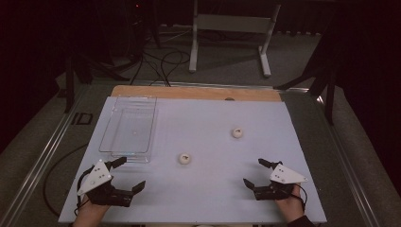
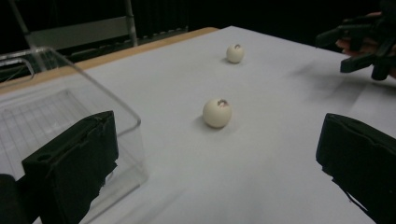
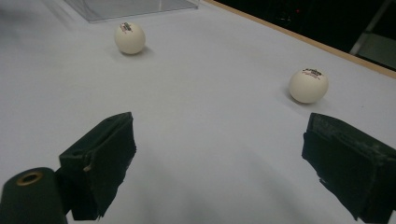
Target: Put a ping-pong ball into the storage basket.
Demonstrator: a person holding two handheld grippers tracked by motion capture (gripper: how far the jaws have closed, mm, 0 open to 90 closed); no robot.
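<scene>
Left gripper, jaws spread wide and holding nothing, at seven o'clock on the white table; right gripper, likewise released, at five o'clock; clear tray at ten o'clock; near ball at centre, far ball toward two o'clock, both free on the table.

Lab: floor cables, metal stand, railed table.
</scene>
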